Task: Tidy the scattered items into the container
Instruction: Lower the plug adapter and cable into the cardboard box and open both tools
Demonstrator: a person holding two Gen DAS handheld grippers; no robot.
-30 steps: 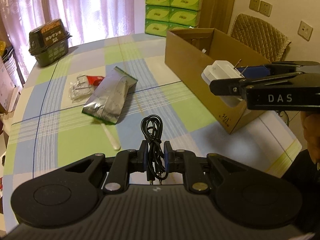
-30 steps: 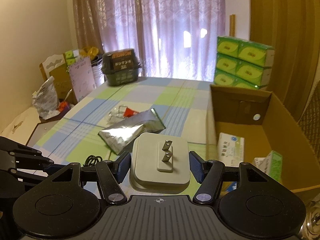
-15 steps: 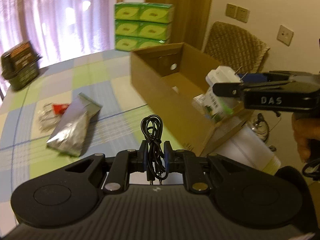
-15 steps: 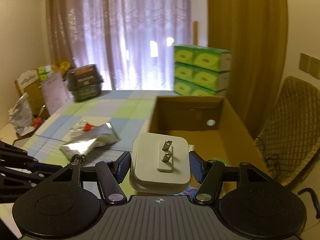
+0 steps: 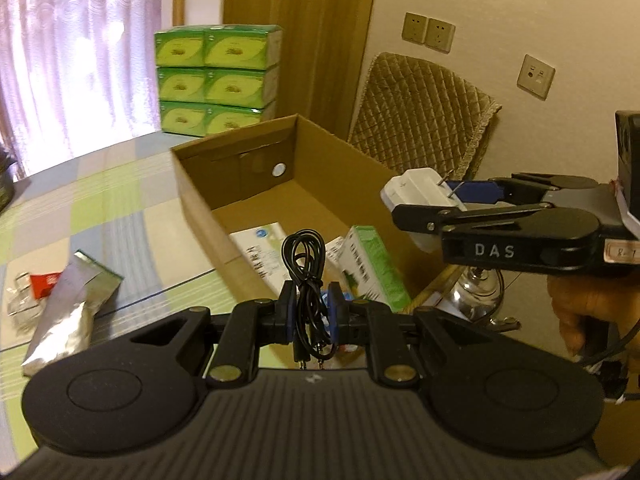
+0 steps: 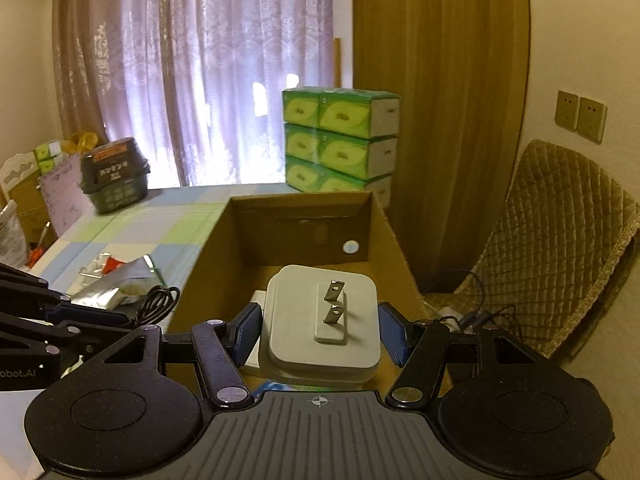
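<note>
- Left wrist view: the left hand-held gripper (image 5: 311, 312) is closed down narrow on a coiled black cable (image 5: 305, 276), pinching the bundle at its middle so the loop stands up above the pads and the two plugs hang below. It hovers by the near end of the cardboard box (image 5: 200, 200), which sits on the checked table (image 5: 100, 200).
- In the box lie a white carton (image 5: 260, 252) and a green-and-white carton (image 5: 372, 268). I would carry the cable forward past the near wall before letting go, so the dangling plugs do not catch the rim.
- The right hand-held gripper (image 5: 440, 200) comes in from the right, level with the box's right wall, holding a white plug adapter (image 5: 416, 196). Both tools aim at the same opening, so releasing one after the other should avoid a knock.
- A silver foil pouch (image 5: 68, 312) and a small clear packet with a red label (image 5: 28, 292) lie on the table left of the box, waiting to be collected.
- Right wrist view: the right hand-held gripper (image 6: 320, 328) is spread wide, its blue pads pressed on either side of the plug adapter (image 6: 320, 320), prongs facing the camera. It hangs above the box (image 6: 208, 264) interior, near end.
- The adapter looks heavy and hard; lowering it close to the box floor, onto bare cardboard beyond the cartons, then opening fully, seems wiser than dropping it.
- The left hand-held gripper (image 6: 120, 320) shows at the left edge with the cable (image 6: 160, 300).
</note>
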